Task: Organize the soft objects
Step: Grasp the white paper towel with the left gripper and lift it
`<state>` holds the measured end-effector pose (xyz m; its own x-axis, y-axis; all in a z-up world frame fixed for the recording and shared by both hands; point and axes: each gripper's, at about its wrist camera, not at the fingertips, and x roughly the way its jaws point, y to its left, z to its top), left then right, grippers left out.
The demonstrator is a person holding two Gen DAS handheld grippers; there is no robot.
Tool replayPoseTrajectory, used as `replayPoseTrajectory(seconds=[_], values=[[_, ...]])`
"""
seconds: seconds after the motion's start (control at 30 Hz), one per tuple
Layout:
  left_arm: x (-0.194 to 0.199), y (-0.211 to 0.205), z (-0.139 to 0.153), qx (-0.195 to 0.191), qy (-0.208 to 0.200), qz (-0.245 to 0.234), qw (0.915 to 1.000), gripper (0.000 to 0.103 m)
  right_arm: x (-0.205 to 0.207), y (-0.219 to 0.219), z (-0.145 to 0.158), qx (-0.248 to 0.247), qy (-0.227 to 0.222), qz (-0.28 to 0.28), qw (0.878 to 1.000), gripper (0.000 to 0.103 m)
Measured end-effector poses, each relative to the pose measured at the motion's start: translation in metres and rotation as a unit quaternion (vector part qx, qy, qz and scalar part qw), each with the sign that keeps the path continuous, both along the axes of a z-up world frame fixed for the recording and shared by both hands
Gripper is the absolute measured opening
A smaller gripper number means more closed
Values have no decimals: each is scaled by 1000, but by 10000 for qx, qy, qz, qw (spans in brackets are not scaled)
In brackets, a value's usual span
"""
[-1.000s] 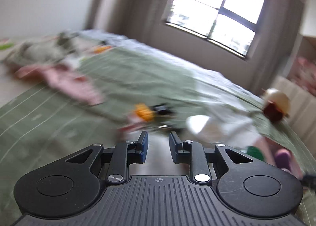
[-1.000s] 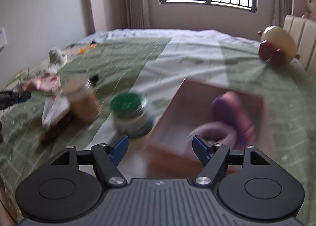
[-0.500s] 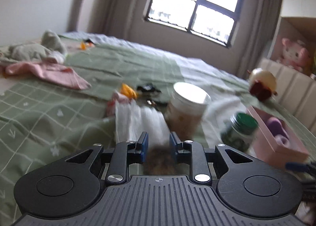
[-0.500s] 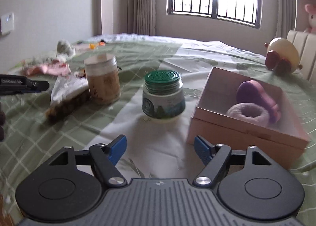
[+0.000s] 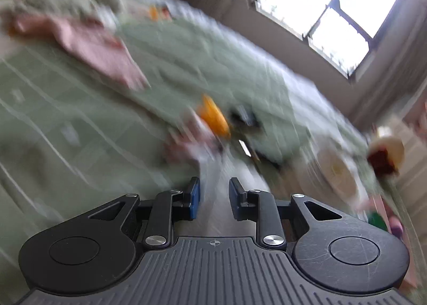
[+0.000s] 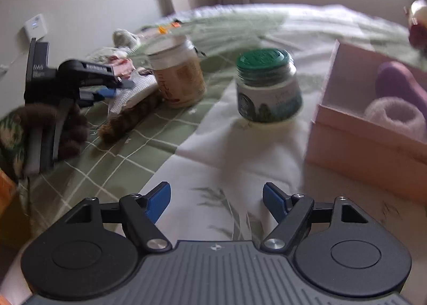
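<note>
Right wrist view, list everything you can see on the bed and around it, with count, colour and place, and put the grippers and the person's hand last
Bedspread: one, green with a pale grid, under everything.
Box: one, pink, open, at right.
Purple soft item: one, inside the box, at the back.
Fluffy ring: one, pale pink, inside the box, in front.
Green-lidded jar: one, white body, left of the box.
White-lidded jar: one, cream, further left.
Brown furry item: one, lying beside the cream jar.
White mesh cloth: one, over the furry item.
Round toy: one, cream and dark red, far right.
Right gripper: blue pads, open, empty.
Left gripper: black, over the cloth, open.
Hand: one, gripping the left gripper's handle.
</note>
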<state>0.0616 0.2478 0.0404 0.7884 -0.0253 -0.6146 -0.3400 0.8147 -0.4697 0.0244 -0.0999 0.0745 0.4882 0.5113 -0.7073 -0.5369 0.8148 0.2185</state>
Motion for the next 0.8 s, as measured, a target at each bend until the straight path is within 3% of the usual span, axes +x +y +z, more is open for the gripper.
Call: replayPoseTrajectory(seconds=[0.07, 0.13, 0.17, 0.23, 0.37, 0.43, 0.53, 0.6, 0.7, 0.73, 0.77, 0.8], values=[[3, -26, 10, 129, 320, -470, 9983, 27, 1, -9, 15, 11, 381, -126, 9992, 77], [2, -54, 29, 630, 744, -716, 9927, 28, 2, -15, 35, -116, 667, -231, 9974, 77], [1, -64, 37, 846, 1047, -667, 9886, 27, 1, -17, 45, -224, 770, -273, 9964, 77], [-2, -72, 49, 904, 1370, -420, 9856, 27, -1, -18, 65, -451, 855, -239, 9950, 77], [9, -72, 67, 730, 1202, -148, 9900, 27, -3, -12, 87, -1011, 732, -308, 9917, 77], [23, -78, 66, 1135, 1058, -356, 9873, 28, 0, -3, 87, -1214, 740, -511, 9885, 77], [45, -87, 46, 2262, 1484, -828, 9592, 30, -1, 7, 84, -1409, 959, -984, 9804, 77], [41, -77, 41, 2558, 1769, -924, 9459, 32, -4, 14, 85, -1271, 1173, -1054, 9793, 77], [25, -48, 32, 3223, 2224, -912, 9156, 32, -9, 30, 75, -1409, 1338, -861, 9772, 77], [17, -31, 30, 3202, 2360, -767, 9143, 29, -7, 36, 72, -1431, 1409, -801, 9763, 77], [10, -16, 33, 3020, 2399, -584, 9208, 30, -6, 41, 71, -1397, 1450, -769, 9765, 77], [0, 1, 39, 2690, 2308, -353, 9344, 30, -4, 44, 72, -1341, 1464, -733, 9773, 77]])
